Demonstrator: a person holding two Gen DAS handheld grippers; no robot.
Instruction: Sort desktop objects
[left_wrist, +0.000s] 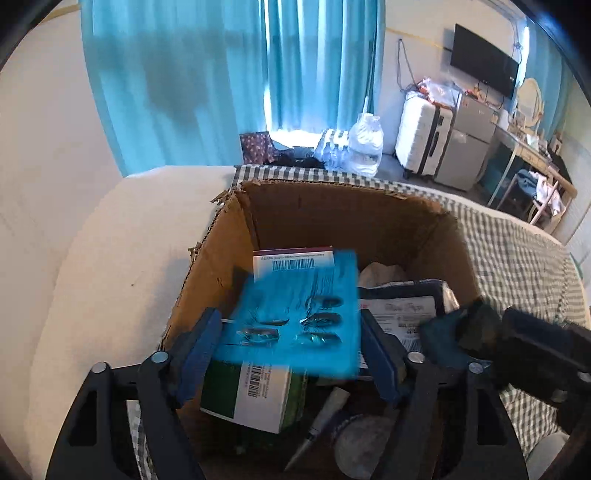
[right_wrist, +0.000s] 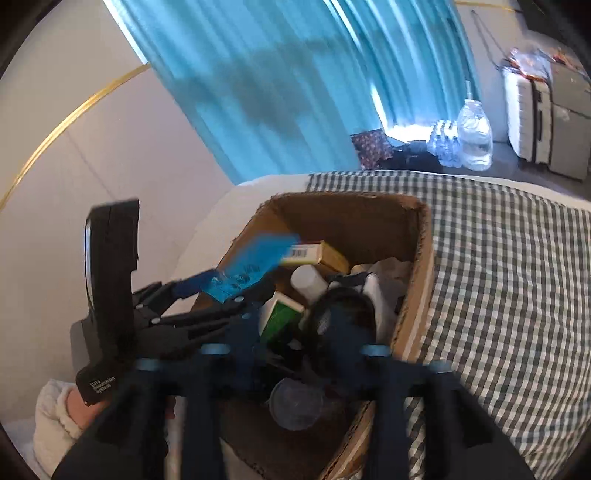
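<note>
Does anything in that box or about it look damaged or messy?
Yes. The cardboard box has a ragged, torn top edge at its far left corner, as if the flaps were ripped off. Inside, cartons such as the green-and-white carton lie tilted in a jumble.

Both grippers hang over the open cardboard box (right_wrist: 417, 295), which sits on a green-checked cloth (right_wrist: 509, 280). The right gripper (right_wrist: 291, 354) is blurred, its jaws apart over a dark round object (right_wrist: 343, 325), with no visible grip. To its left, the left gripper (right_wrist: 225, 286) has a blue blister card (right_wrist: 255, 264) between its fingers. A green and white carton (right_wrist: 282, 319) lies inside the box. Behind hang turquoise curtains (right_wrist: 280, 85).
</note>
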